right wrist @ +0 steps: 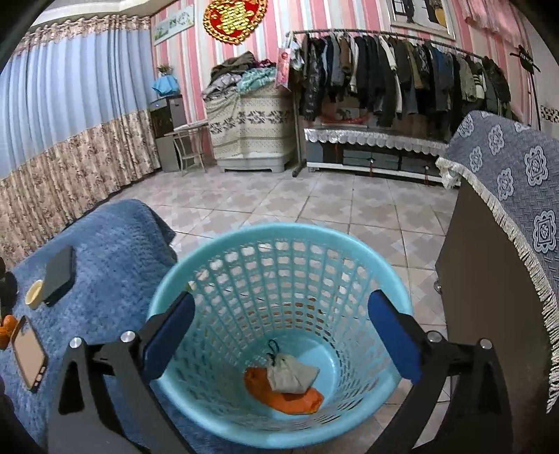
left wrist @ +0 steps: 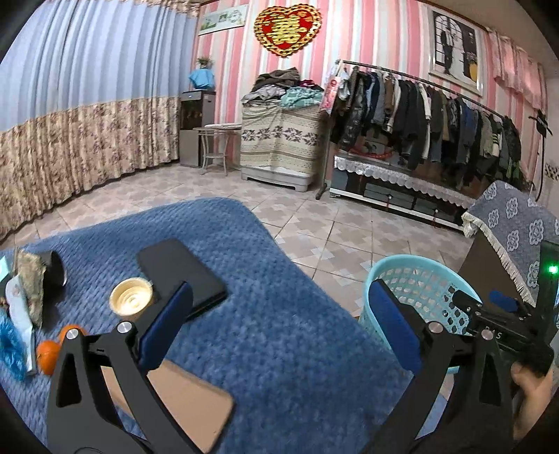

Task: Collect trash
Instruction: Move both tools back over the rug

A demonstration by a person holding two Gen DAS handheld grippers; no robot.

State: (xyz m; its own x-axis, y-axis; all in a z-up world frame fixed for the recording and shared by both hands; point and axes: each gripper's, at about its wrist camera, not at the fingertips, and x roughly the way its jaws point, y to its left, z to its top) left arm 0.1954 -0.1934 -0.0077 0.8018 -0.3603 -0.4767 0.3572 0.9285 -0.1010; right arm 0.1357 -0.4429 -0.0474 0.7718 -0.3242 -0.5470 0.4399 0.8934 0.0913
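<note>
**Both grippers spread wide, trash lying in the basket**

Left wrist view: the left gripper (left wrist: 279,324) hangs over a blue blanket (left wrist: 279,349) with its jaws spread wide and nothing between them. The blanket's far edge runs across the middle of the frame; beyond it lies open tiled floor (left wrist: 307,216). In the left half of the frame a black phone (left wrist: 181,272) lies flat, with a cream cup (left wrist: 131,297) touching its near corner. A second phone (left wrist: 188,408), tan screen up, lies under the left finger. Two oranges (left wrist: 52,352) sit at the lower left edge, beside crumpled wrappers (left wrist: 24,300). At the right, the turquoise basket (left wrist: 412,279) stands just off the blanket's edge, with the right gripper (left wrist: 489,307) above its rim; letters on its body are too small to read.

Right wrist view: the right gripper (right wrist: 281,335) hovers directly over the basket (right wrist: 279,237), jaws wide apart and empty. On the basket's floor lie an orange wrapper (right wrist: 297,398) and a grey pouch (right wrist: 290,373) resting on it. A dark cabinet (right wrist: 489,314) under a patterned cloth stands close on the right. A red heart ornament (right wrist: 234,19) hangs on the pink striped wall; its gold writing cannot be read.
</note>
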